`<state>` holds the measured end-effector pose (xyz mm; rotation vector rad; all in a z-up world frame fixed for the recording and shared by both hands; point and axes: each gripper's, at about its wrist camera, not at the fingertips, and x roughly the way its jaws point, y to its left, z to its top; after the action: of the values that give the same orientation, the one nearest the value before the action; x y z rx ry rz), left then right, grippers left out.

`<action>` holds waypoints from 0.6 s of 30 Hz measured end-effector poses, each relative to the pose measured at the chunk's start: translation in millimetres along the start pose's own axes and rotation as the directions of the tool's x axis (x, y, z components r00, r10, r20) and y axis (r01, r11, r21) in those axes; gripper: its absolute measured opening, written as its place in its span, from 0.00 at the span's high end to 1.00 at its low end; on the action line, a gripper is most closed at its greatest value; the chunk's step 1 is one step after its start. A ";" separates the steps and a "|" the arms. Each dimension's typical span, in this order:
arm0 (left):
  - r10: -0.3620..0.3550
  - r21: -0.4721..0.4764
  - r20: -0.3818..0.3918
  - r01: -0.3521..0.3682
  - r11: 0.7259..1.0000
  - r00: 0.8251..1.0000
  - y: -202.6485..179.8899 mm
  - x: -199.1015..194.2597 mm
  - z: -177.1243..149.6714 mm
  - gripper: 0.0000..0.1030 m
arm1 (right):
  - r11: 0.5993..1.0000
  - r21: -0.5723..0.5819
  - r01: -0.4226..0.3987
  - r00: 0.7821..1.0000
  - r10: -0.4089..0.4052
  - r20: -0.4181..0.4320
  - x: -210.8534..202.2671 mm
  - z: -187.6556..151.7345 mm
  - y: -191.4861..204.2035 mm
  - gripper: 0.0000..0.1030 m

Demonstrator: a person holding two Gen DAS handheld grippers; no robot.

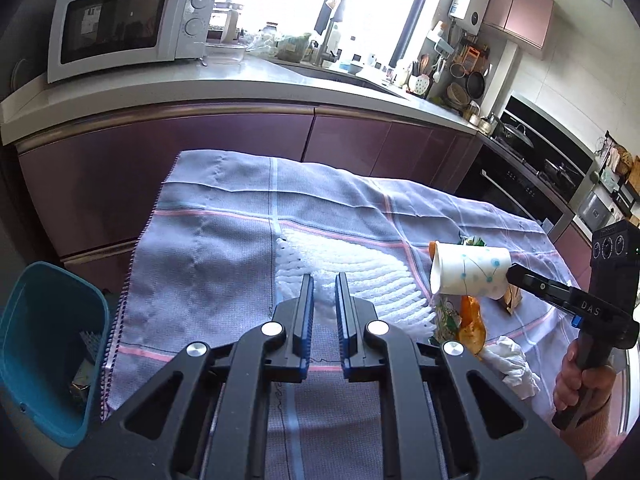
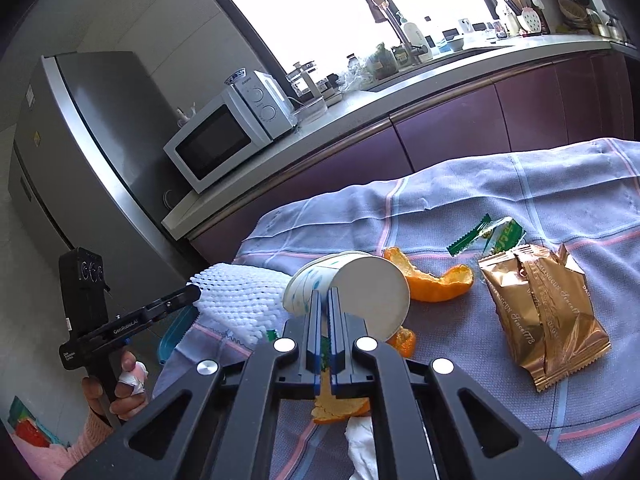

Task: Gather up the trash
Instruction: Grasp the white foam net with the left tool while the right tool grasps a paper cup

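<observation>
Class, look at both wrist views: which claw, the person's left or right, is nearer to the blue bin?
Left. The left claw hovers above the cloth, with the blue bin just off the table edge on its left. The right claw is across the table, shut on the paper cup.

**A home kitchen**

A white microwave point(image 1: 128, 24) sits on a pale worktop point(image 1: 240, 84) over plum cabinet doors point(image 1: 352, 140); a tap point(image 2: 394, 20) and soap bottle point(image 2: 414, 36) stand by a bright window point(image 1: 360, 0); utensils and pans point(image 1: 466, 74) hang at the far corner under a white water heater point(image 1: 470, 0); a hob with a lidded pot point(image 1: 518, 136) tops a black oven point(image 1: 516, 192); a steel fridge point(image 2: 80, 152) stands at the worktop's end; a checked cloth point(image 1: 224, 232) covers a low table beside a blue bin point(image 1: 44, 352).
</observation>
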<state>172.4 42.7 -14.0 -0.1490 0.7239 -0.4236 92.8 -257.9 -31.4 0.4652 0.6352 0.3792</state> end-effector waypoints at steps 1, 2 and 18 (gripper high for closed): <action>0.002 -0.005 0.009 -0.002 1.000 1.000 2.9 -5.0 0.1 0.89 | 1.000 -0.002 -0.003 1.000 0.003 0.002 -0.3 0.2 1.2 0.98; 0.004 -0.010 0.016 -0.003 1.000 1.000 5.6 -10.8 -0.3 0.89 | 1.000 -0.003 -0.009 1.000 0.009 0.003 -0.5 0.4 2.5 0.99; 0.040 -0.068 0.057 -0.036 0.997 0.998 37.9 -59.3 -16.7 0.89 | 0.997 -0.047 -0.063 0.998 0.064 0.006 1.6 0.4 33.0 0.99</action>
<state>133.8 102.5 -0.8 -0.2091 0.6827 -0.3577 87.8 -229.7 -14.7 0.4429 0.6039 0.4513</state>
